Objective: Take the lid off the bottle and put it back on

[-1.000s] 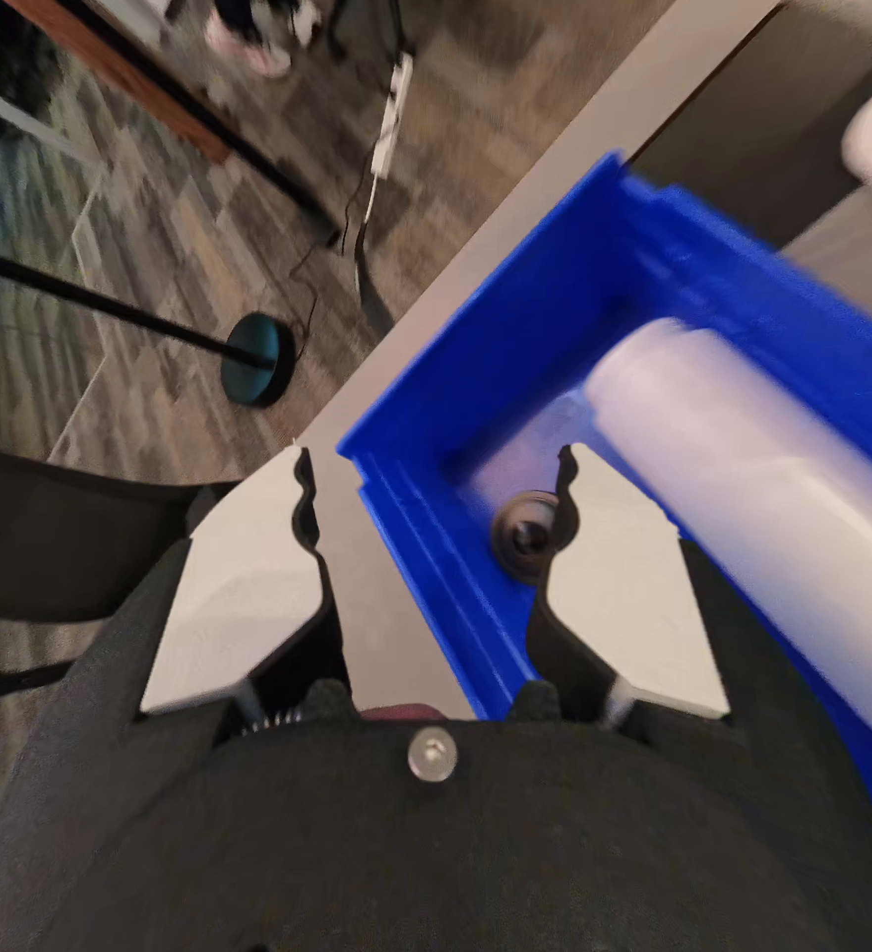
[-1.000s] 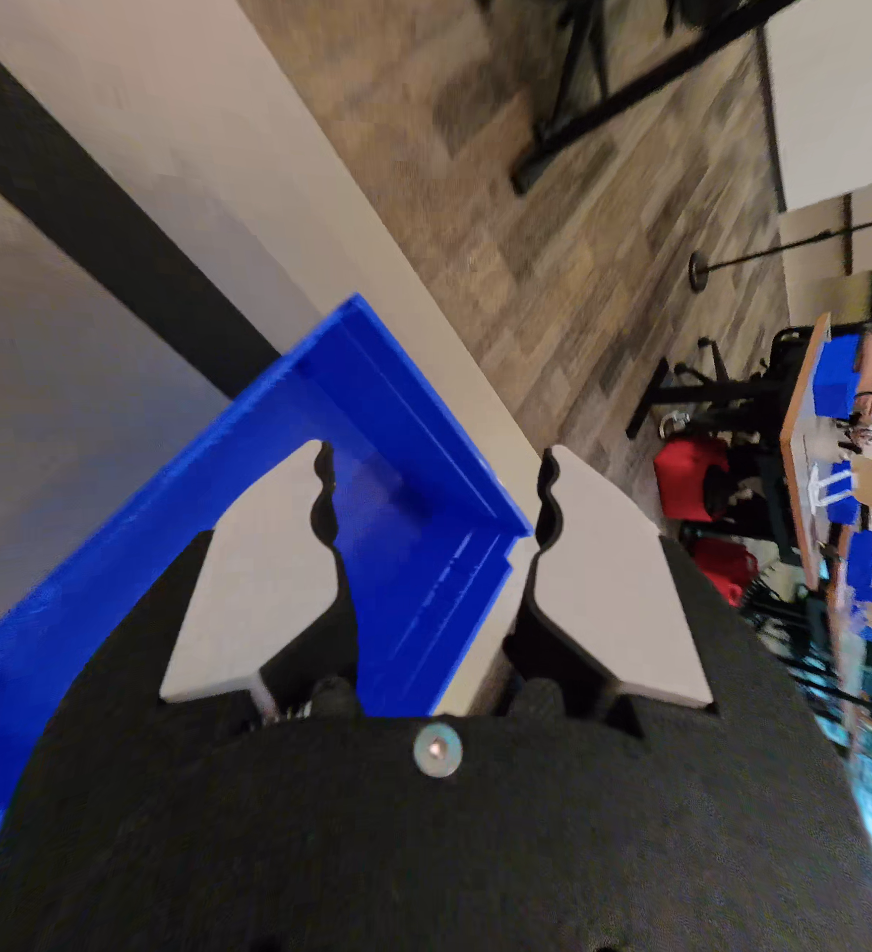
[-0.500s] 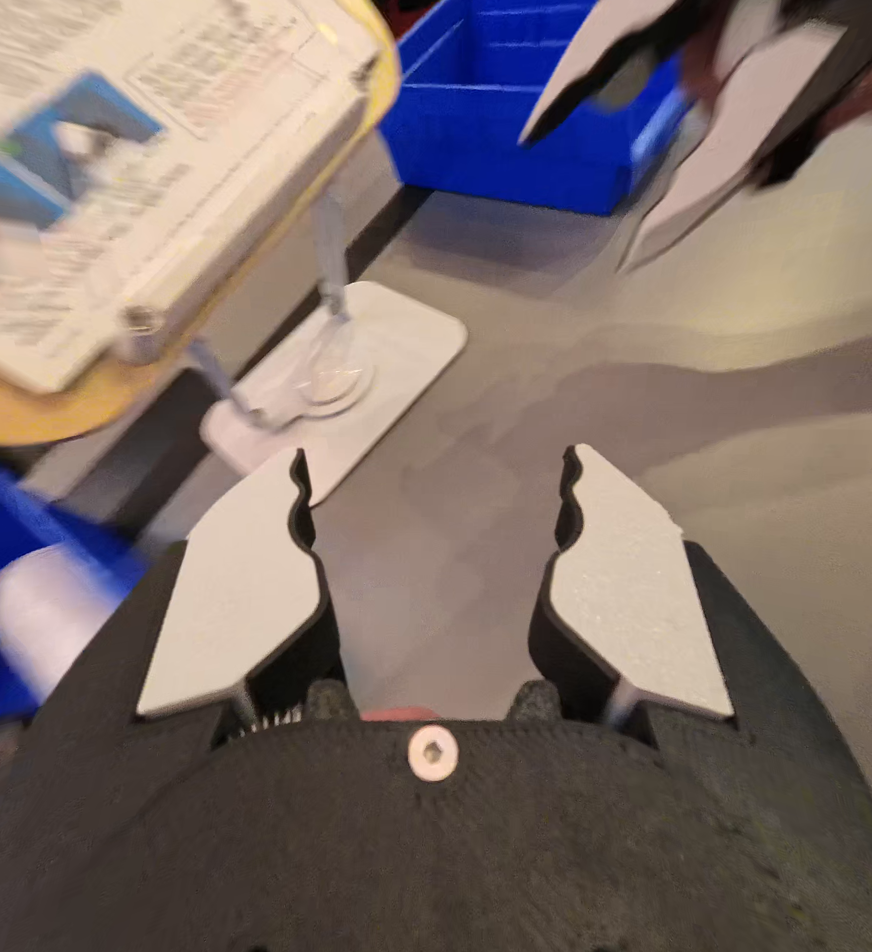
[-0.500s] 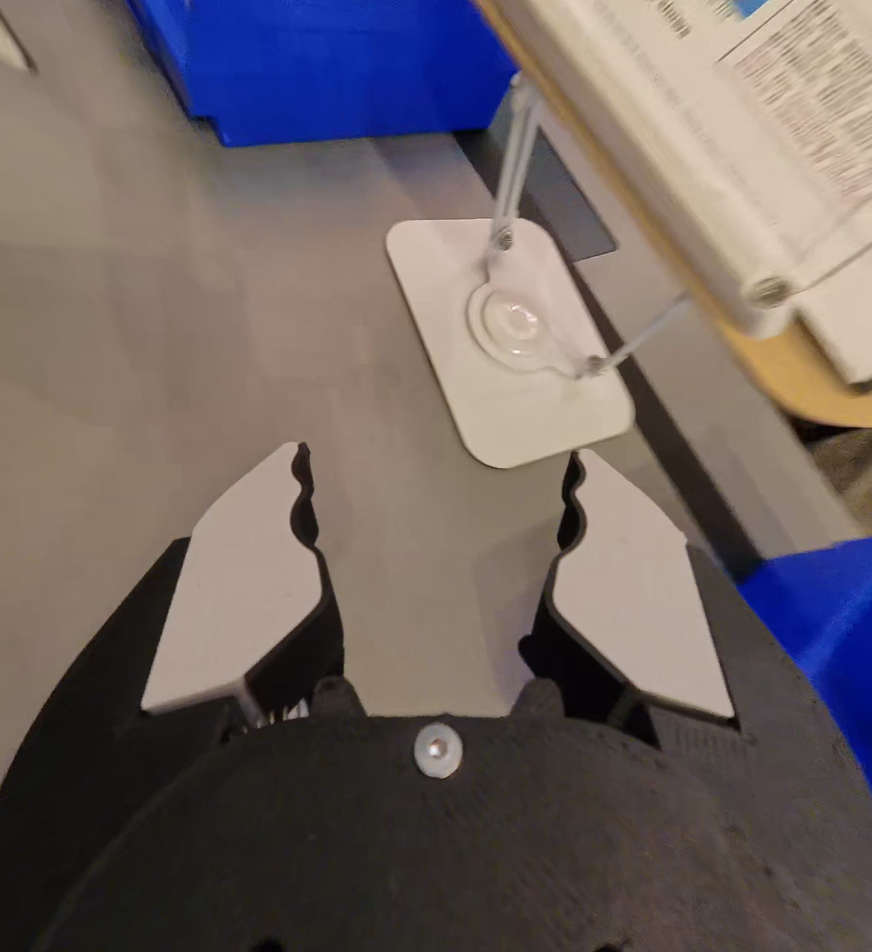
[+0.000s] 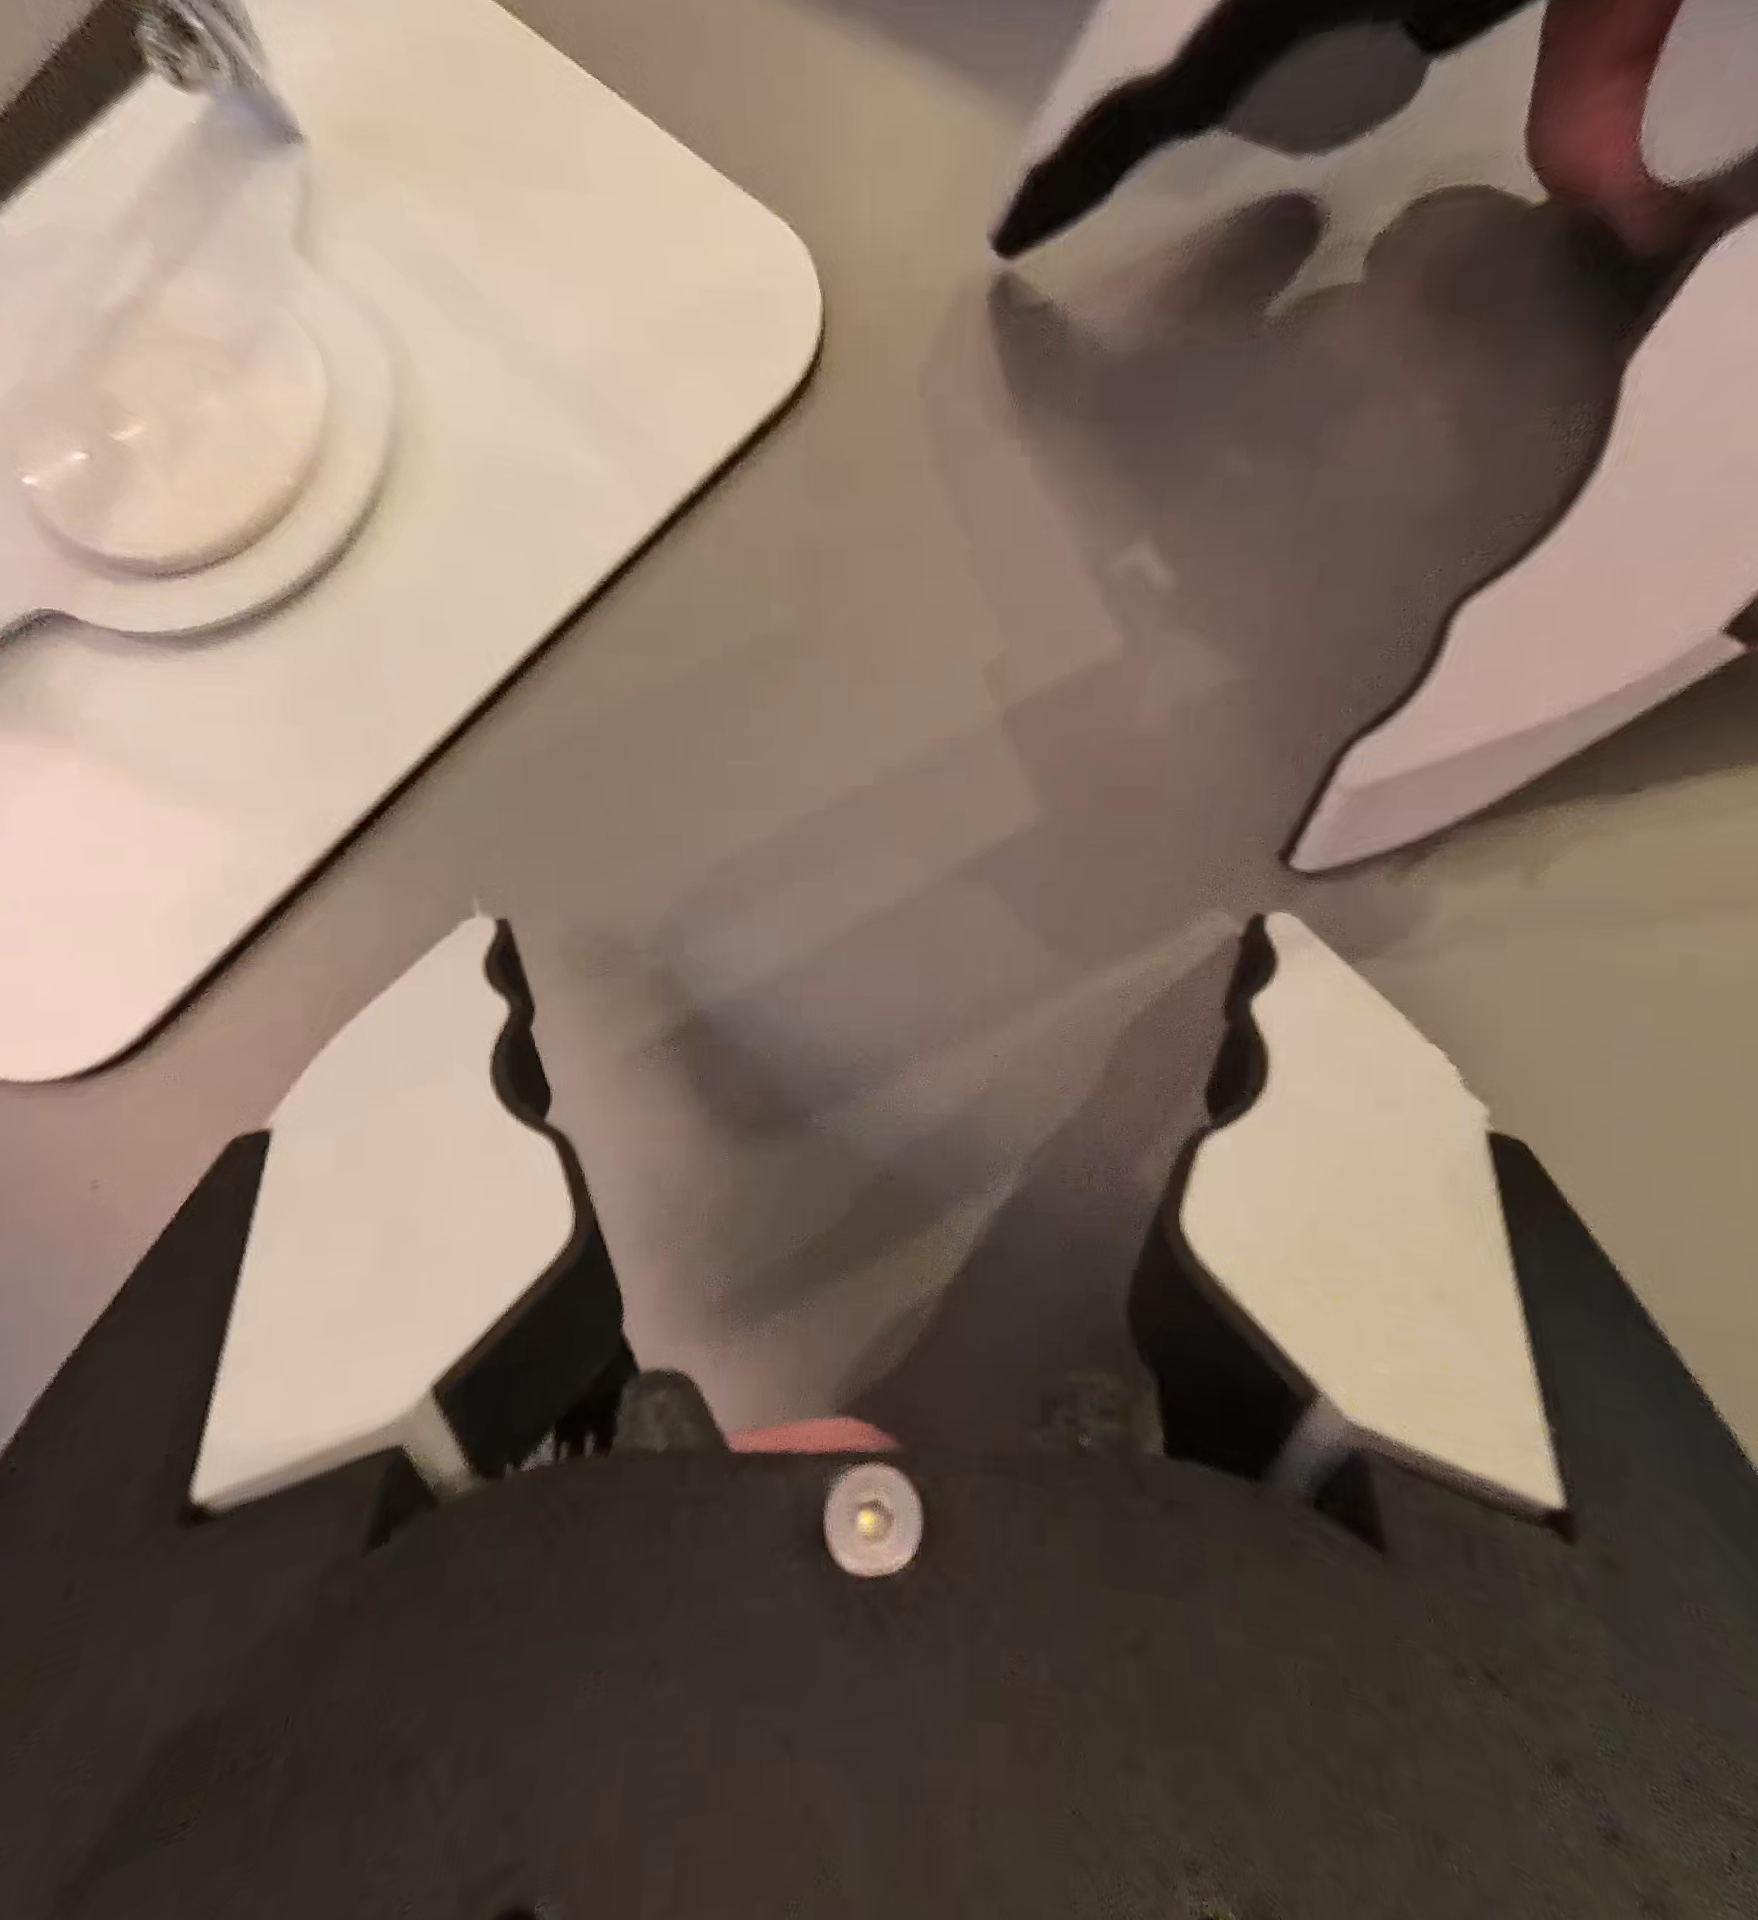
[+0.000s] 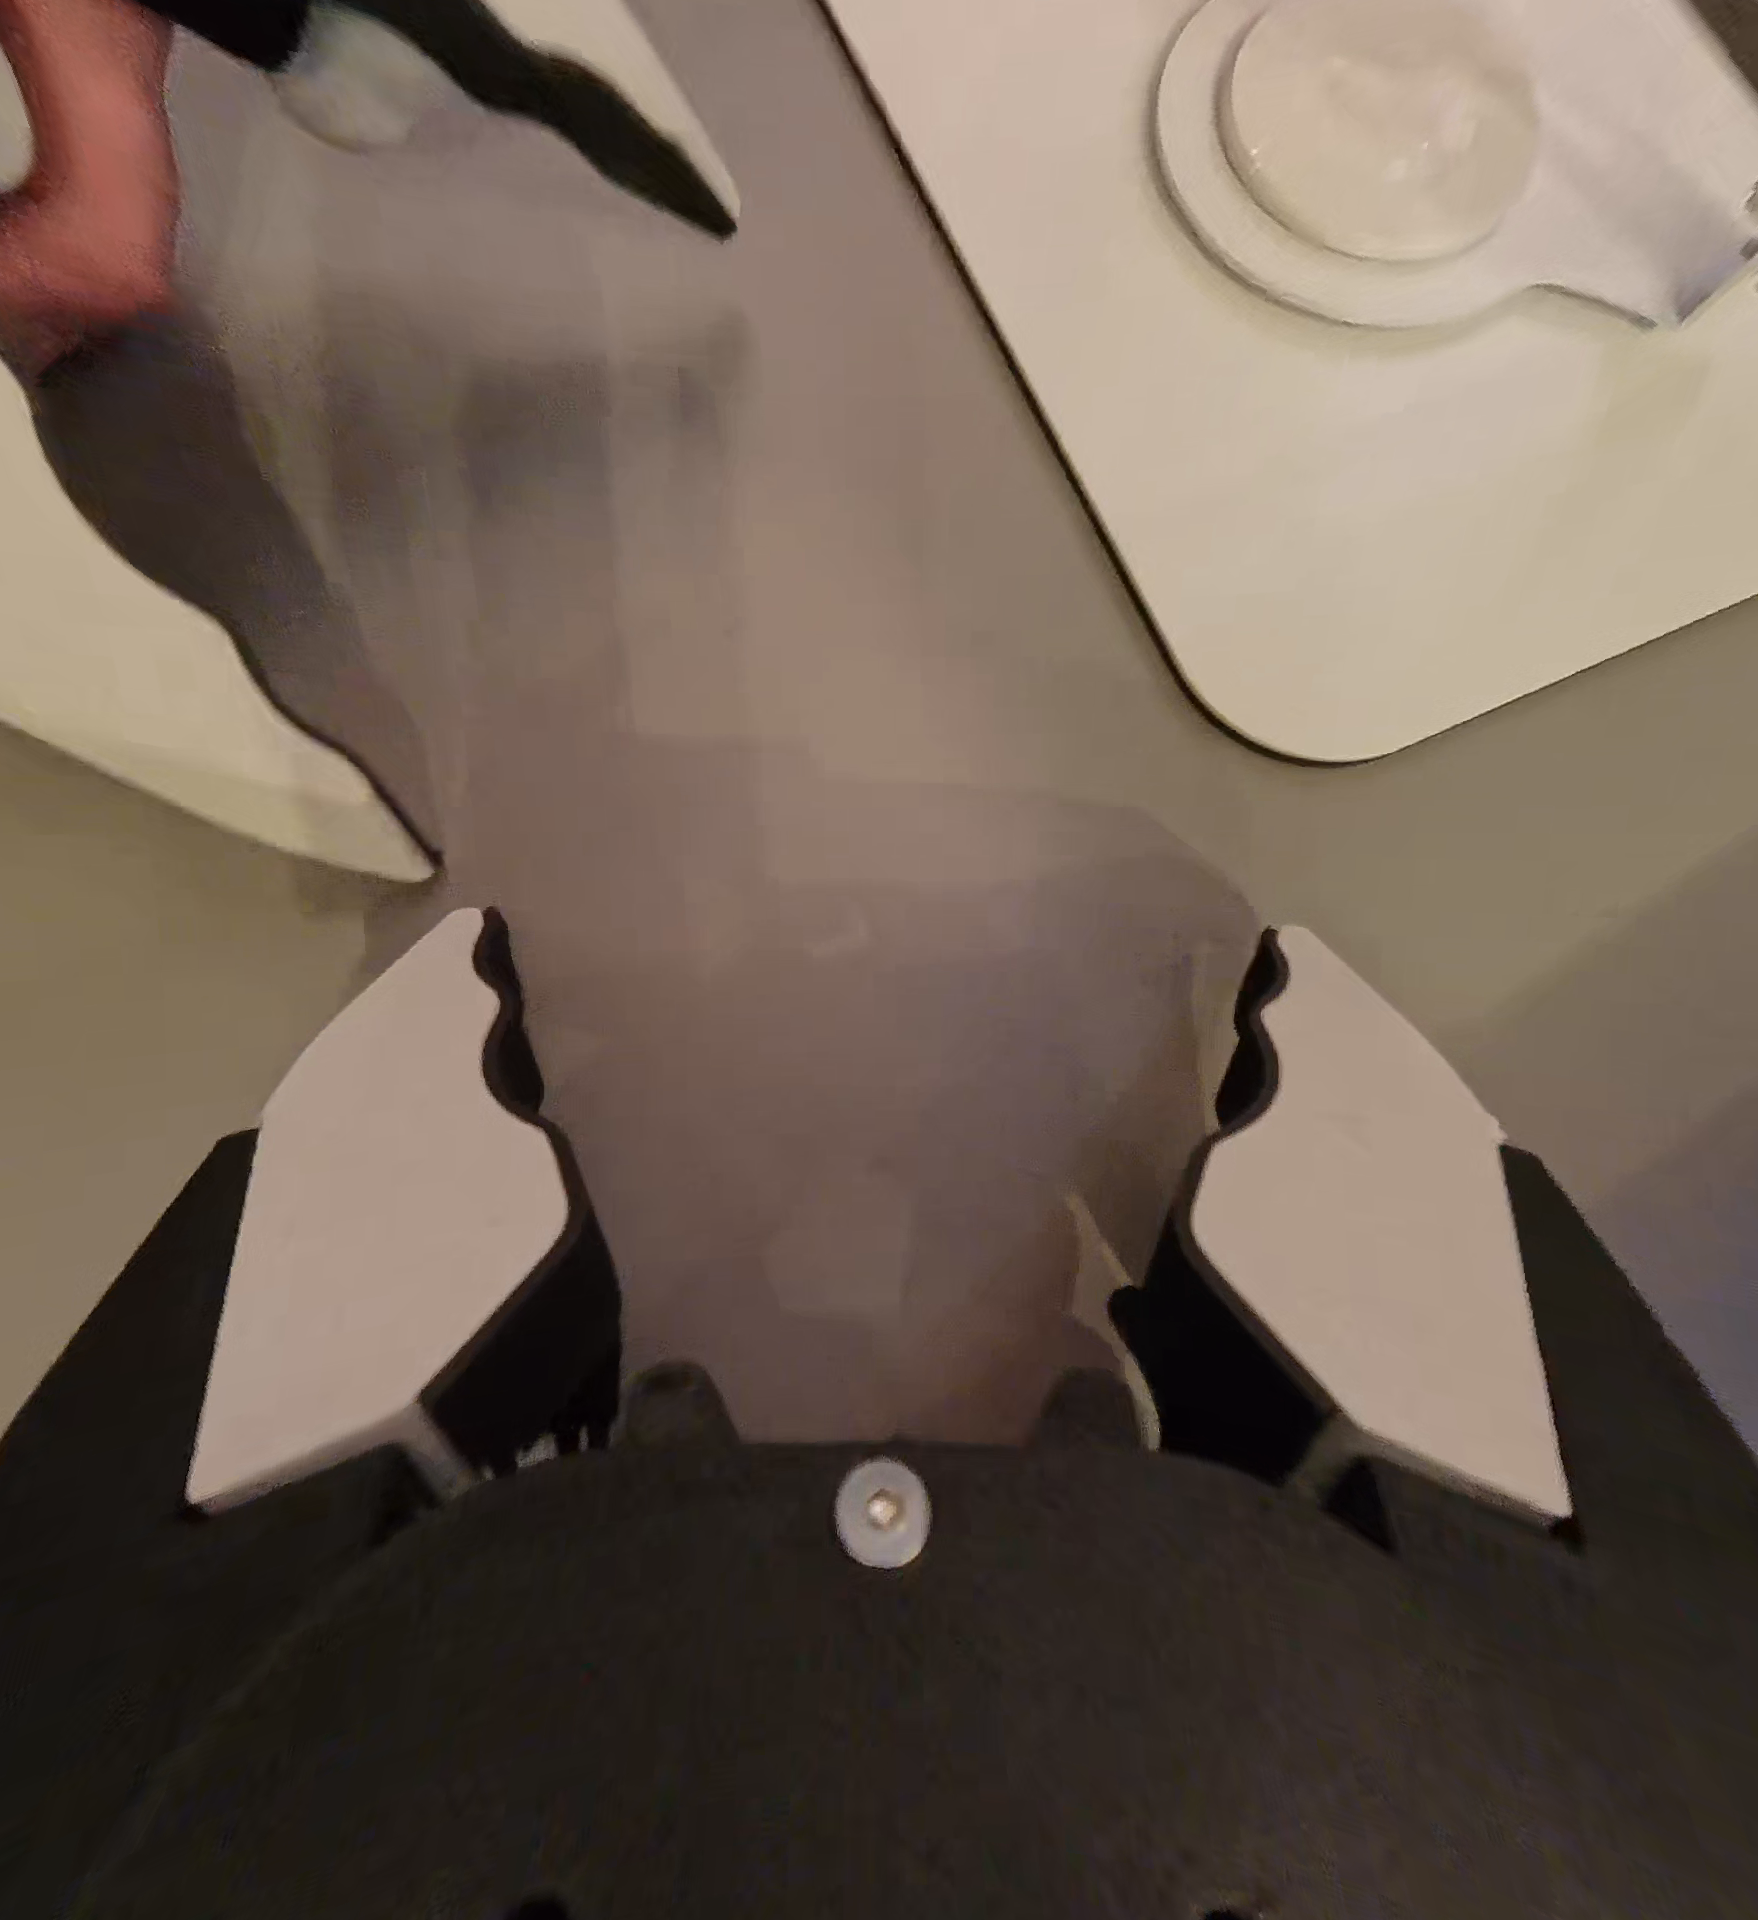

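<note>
Both claws have dropped close over the grey surface (image 5: 854,727), the blue bins gone from view. Left claw (image 5: 875,935) and right claw (image 6: 880,935) gape, released (nothing between them). White stand base (image 5: 335,416) lies nearby. No bottle visible.

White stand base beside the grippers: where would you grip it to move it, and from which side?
Probably the clear upright rising from its disc, jaws coming in level from the open table side. The white stand base lies flat on the table, so its thin edge offers little to pinch.
</note>
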The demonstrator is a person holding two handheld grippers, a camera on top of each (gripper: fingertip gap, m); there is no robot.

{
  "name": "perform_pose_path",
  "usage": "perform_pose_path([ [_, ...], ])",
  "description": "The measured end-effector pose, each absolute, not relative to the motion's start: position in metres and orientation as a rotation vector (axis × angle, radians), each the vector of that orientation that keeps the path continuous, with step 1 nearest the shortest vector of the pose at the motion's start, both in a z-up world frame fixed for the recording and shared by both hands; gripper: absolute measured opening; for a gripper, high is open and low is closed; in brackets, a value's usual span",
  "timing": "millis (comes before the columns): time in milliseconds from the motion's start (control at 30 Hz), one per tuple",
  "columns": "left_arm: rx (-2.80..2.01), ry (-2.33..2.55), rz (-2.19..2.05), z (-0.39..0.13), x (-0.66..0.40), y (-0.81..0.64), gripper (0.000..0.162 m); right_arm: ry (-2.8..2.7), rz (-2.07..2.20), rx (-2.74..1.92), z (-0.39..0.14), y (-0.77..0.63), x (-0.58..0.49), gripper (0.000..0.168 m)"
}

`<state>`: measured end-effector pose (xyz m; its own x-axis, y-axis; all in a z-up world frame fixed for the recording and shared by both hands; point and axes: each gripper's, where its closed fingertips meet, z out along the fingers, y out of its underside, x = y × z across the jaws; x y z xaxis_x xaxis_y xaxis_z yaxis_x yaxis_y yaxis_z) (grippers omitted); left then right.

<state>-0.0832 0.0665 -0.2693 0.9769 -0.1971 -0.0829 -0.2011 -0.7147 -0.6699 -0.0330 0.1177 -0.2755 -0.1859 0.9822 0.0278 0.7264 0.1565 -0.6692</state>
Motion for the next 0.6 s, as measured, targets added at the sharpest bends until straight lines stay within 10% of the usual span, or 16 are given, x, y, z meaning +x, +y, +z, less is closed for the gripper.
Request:
perform_pose_path([
  [600,-2.429,0.224,-0.076,-0.2757,-0.0844,0.0642,0.125,-1.986,0.734,-1.641,-0.2781,0.1188,-0.0322,0.135],
])
